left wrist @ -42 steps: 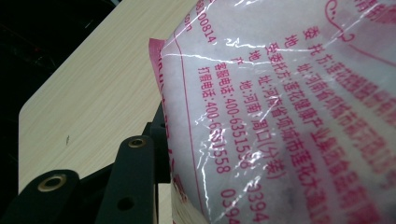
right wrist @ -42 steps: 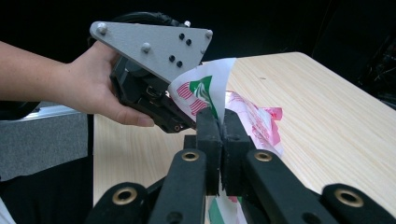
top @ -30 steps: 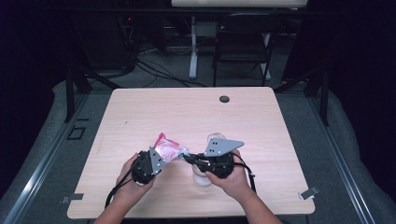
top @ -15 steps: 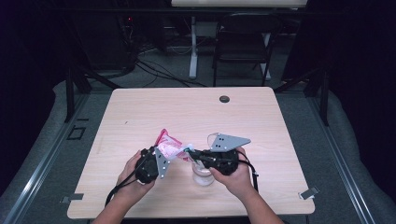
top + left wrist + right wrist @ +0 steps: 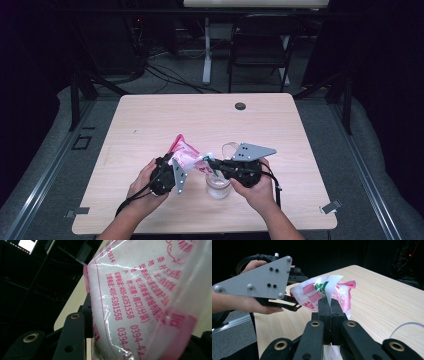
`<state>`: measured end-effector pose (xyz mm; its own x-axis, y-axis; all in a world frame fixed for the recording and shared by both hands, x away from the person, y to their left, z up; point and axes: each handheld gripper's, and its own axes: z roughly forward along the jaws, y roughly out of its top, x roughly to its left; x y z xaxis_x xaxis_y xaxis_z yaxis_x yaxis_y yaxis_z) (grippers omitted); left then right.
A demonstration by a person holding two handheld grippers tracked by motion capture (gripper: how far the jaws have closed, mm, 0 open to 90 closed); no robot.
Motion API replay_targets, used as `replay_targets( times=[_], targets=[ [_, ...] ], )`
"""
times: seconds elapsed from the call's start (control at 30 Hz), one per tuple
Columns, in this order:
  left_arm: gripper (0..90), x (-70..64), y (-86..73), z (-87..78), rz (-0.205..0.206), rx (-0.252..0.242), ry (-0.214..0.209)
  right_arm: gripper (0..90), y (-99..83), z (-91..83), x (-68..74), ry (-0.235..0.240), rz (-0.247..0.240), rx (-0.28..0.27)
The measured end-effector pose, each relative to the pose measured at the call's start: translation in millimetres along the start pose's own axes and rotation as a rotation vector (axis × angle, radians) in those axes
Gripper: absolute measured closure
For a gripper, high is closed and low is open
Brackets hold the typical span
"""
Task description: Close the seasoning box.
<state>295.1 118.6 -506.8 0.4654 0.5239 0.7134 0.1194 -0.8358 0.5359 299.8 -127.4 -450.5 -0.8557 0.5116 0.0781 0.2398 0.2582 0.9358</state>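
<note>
At the lower middle of the table (image 5: 150, 125), the bag (image 5: 186, 156) hangs above the cup (image 5: 218, 186), clenched between the left gripper (image 5: 172, 162) and right gripper (image 5: 329, 305). If either tilts it off-centre, powder could miss the cup.

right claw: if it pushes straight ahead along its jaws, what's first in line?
The right claw is shut on the pink and white bag, so it meets that at once. Beyond the bag, likely the left claw and its hand; depth is unclear.
</note>
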Motion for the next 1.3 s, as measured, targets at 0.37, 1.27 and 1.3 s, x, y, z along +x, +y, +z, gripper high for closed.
replay_targets(
  times=[0.37, 1.27, 1.3],
  targets=[
    [62.3, -4.2, 4.3, 0.0, 0.071, -0.026, 0.068, 90.0, -3.2, -7.4, -0.5, -0.013, -0.006, -0.003],
    [62.4, -5.9, 14.1, -2.6, 0.229, 0.015, 0.125, 90.0, -10.1, -10.8, -5.4, -0.034, 0.014, 0.025],
    [62.4, -5.5, 14.7, -2.6, 0.239, 0.014, 0.127, 90.0, -10.1, -10.8, -5.4, -0.034, 0.014, 0.025]
  ],
)
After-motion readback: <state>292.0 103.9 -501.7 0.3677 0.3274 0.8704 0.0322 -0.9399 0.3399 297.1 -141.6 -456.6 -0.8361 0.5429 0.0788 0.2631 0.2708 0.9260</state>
